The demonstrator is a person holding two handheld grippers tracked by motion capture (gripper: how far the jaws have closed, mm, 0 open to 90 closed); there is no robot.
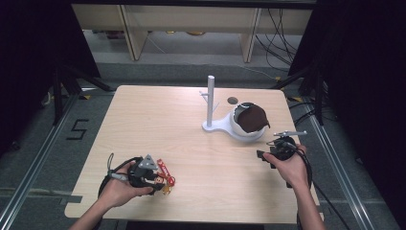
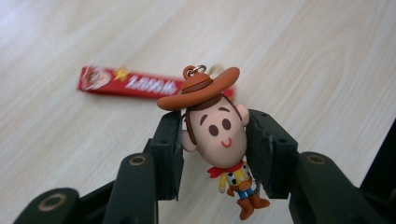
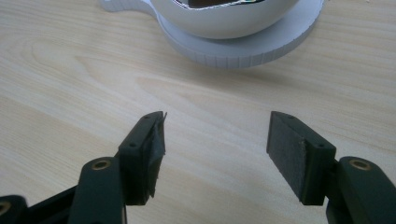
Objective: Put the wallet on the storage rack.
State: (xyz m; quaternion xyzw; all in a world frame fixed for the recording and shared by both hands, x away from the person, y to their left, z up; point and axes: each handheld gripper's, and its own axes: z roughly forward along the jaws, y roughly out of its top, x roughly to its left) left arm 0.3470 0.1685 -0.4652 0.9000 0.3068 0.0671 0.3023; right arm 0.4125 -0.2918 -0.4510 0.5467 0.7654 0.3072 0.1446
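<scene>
A small cowboy figure keychain (image 2: 217, 135) with a brown hat and a red strap (image 2: 128, 85) sits between the jaws of my left gripper (image 2: 215, 144), which is shut on the figure's head. In the high view that left gripper (image 1: 160, 181) is near the table's front left, the red strap (image 1: 164, 168) lying beside it. My right gripper (image 3: 217, 147) stands open above bare wood, just short of a white bowl on a white stand base (image 3: 243, 49). From above, the right gripper (image 1: 264, 155) is at the front right, below the bowl (image 1: 242, 128).
The white stand (image 1: 210, 103) has an upright post with small pegs, and its bowl holds a dark brown object (image 1: 251, 118). A small dark hole (image 1: 232, 100) marks the table behind it. The table's front edge (image 1: 191, 221) is near both hands.
</scene>
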